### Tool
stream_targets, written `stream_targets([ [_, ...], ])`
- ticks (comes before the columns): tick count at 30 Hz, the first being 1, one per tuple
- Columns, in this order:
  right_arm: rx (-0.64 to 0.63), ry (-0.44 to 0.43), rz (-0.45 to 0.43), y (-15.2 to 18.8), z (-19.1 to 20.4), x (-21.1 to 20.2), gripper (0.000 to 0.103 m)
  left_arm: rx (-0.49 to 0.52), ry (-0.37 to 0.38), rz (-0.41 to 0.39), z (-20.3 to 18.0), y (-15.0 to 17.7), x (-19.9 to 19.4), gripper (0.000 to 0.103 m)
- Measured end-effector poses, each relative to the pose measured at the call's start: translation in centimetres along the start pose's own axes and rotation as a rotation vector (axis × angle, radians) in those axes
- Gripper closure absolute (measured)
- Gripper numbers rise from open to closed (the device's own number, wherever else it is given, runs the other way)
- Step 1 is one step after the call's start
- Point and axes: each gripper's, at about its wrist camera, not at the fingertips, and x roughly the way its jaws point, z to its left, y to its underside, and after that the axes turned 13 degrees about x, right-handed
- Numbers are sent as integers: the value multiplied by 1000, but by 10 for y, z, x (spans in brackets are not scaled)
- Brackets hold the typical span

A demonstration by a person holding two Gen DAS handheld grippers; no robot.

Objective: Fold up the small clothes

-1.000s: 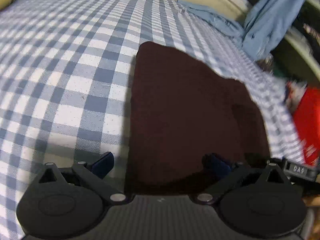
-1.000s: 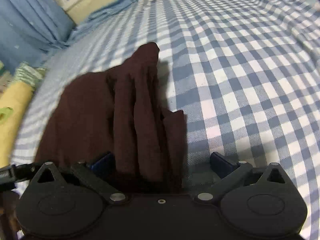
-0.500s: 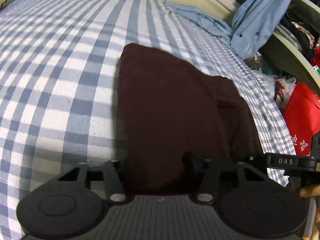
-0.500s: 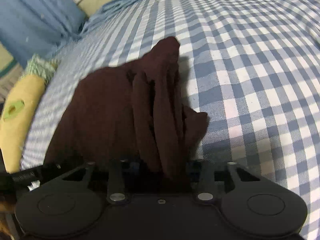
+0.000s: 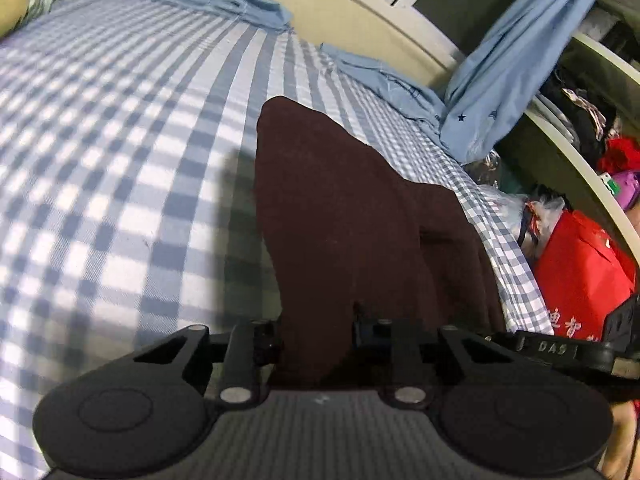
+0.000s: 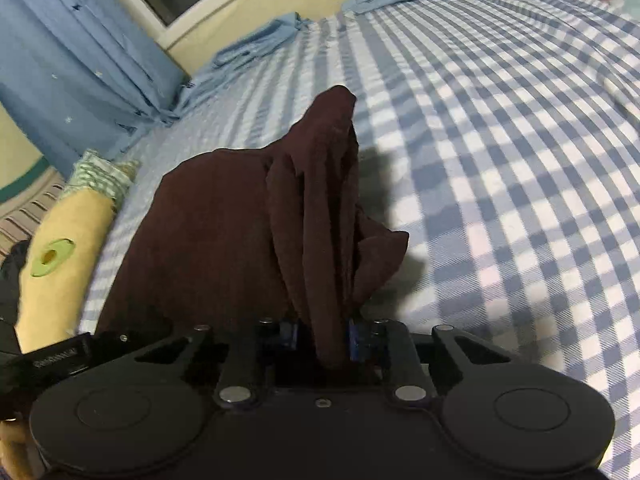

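The left hand-held gripper (image 5: 316, 338) has just been closing, and its jaws are now pinched on the near edge of a dark brown garment (image 5: 344, 216), with the cloth bunched between the two fingers. The right hand-held gripper (image 6: 320, 334) has likewise just been closing and is clamped on another part of the same near edge, where a thick fold of the garment (image 6: 248, 240) runs down between its blue-padded fingers. From the left grip the cloth stretches away as a fairly smooth, flat panel that narrows to a rounded corner at the far end; a shadow falls on the bed just left of it. From the right grip it rises in long vertical pleats to a peaked far tip, with a loose flap hanging to the right and a broader, smoother spread to the left. The fabric is matt, a very dark maroon-brown, with no print visible. It lies on a bed (image 5: 120, 160) covered in a blue-and-white checked sheet, its near edge lifted off the sheet. Light blue cloth (image 6: 256, 44) is crumpled along the bed's far side.
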Motion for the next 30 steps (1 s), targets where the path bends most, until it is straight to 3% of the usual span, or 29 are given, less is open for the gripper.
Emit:
stream_targets([
  [7, -56, -73, 32, 2, 57, -7, 81, -33, -27, -45, 27, -14, -59, 76],
  [14, -134, -86, 92, 42, 129, 12, 80, 1, -121, -13, 70, -10, -110, 75],
  [18, -172, -33, 66, 73, 153, 43, 80, 36, -185, 30, 94, 1, -106, 73],
  [22, -170, 29, 62, 98, 147, 82, 78, 40, -208, 85, 123, 16, -82, 69],
  [25, -222, 34, 26, 104, 142, 83, 65, 98, -200, 75, 130, 26, -77, 53],
  [26, -251, 47, 27, 104, 139, 80, 54, 106, -181, 67, 130, 28, -78, 29],
  [27, -285, 69, 32, 102, 138, 72, 49, 111, -145, 62, 130, 32, -82, 0],
  [28, -311, 71, 27, 100, 136, 61, 47, 119, -120, 49, 129, 37, -89, 4],
  [30, -352, 69, -44, 98, 134, 30, 46, 160, -134, 23, 123, 45, -104, 1],
])
